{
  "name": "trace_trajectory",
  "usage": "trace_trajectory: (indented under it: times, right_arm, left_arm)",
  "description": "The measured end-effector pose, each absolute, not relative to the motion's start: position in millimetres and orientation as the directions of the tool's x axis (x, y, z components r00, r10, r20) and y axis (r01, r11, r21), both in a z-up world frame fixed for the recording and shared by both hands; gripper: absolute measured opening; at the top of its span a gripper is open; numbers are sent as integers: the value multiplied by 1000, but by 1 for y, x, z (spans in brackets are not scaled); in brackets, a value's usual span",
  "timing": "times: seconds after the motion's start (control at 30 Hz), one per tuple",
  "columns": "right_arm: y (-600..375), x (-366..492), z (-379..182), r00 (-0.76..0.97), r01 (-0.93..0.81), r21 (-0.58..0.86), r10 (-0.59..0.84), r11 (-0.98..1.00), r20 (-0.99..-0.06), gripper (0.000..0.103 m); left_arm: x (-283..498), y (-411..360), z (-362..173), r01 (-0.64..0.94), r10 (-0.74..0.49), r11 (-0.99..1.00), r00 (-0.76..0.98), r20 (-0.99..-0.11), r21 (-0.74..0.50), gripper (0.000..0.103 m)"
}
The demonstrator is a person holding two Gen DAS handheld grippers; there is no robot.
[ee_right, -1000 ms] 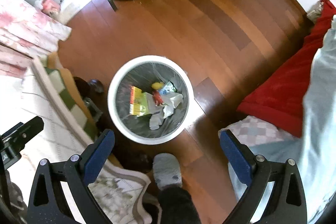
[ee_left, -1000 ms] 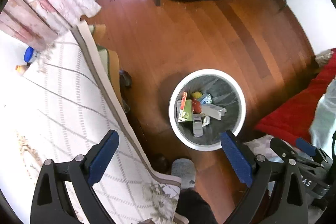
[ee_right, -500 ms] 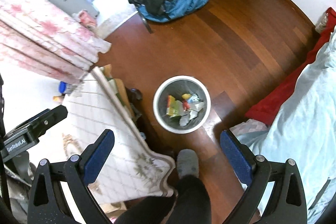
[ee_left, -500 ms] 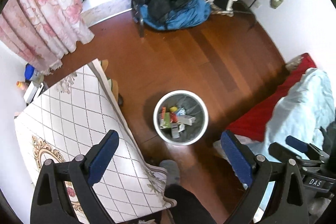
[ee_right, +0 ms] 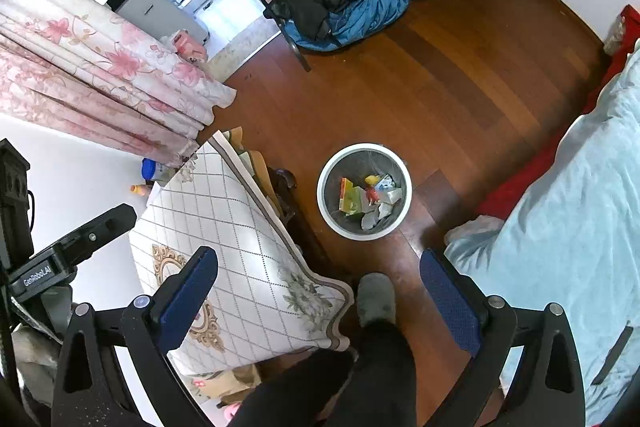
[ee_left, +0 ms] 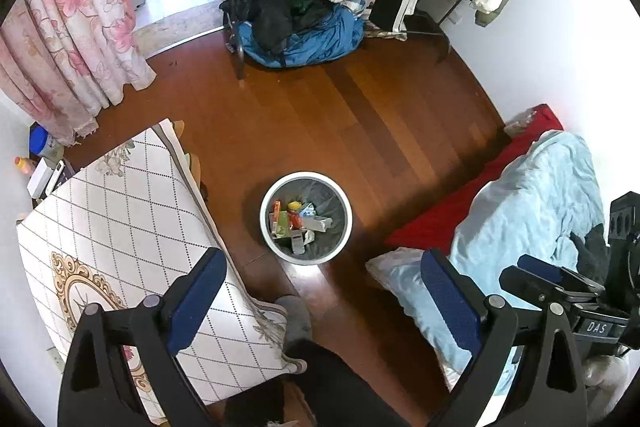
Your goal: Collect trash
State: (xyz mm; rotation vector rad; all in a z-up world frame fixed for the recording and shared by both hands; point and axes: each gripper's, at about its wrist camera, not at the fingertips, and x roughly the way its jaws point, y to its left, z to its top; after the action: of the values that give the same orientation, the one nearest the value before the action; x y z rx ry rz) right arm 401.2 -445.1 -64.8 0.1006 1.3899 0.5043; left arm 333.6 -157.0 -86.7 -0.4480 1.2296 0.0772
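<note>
Left wrist view shows your left gripper [ee_left: 320, 295] and right gripper [ee_right: 318, 291] spread wide and empty, so scan beyond the filled bin [ee_left: 343, 231] for leftover trash.

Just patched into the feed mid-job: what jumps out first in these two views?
The white trash bin stands on the wooden floor at centre, its dark liner holding colourful packaging and crumpled paper. To its left lies the diamond-patterned tablecloth, to its right the light blue bedding. Both the left gripper and right gripper hang high above, open and empty.
</note>
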Motion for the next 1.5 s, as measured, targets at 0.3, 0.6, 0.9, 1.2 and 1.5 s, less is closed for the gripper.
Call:
trace_trajectory:
  times: [0.3, 0.6, 0.9, 1.2, 1.5]
  right_arm:
    - [-443, 404, -53, 95, -303, 371, 415, 878, -905, 102]
    - [-438, 405, -55, 70, -330, 376, 420, 866, -905, 102]
    - [-440, 406, -51, 67, -325, 376, 418, 868, -906, 102]
    - [-443, 404, -41, 84, -327, 371, 418, 869, -905, 102]
    - [-443, 407, -37, 81, -327, 373, 419, 868, -904, 102]
  left_arm:
    - [333, -161, -79, -279, -193, 911, 360, -913, -302, 99]
    - [331, -166, -82, -271, -202, 912, 362, -910, -309, 100]
    - [333, -168, -83, -269, -221, 905, 367, -904, -330, 103]
    - [338, -170, -76, -253, -239, 903, 375, -896, -347, 103]
    - [343, -170, -73, -251, -248, 899, 380, -891, -358, 103]
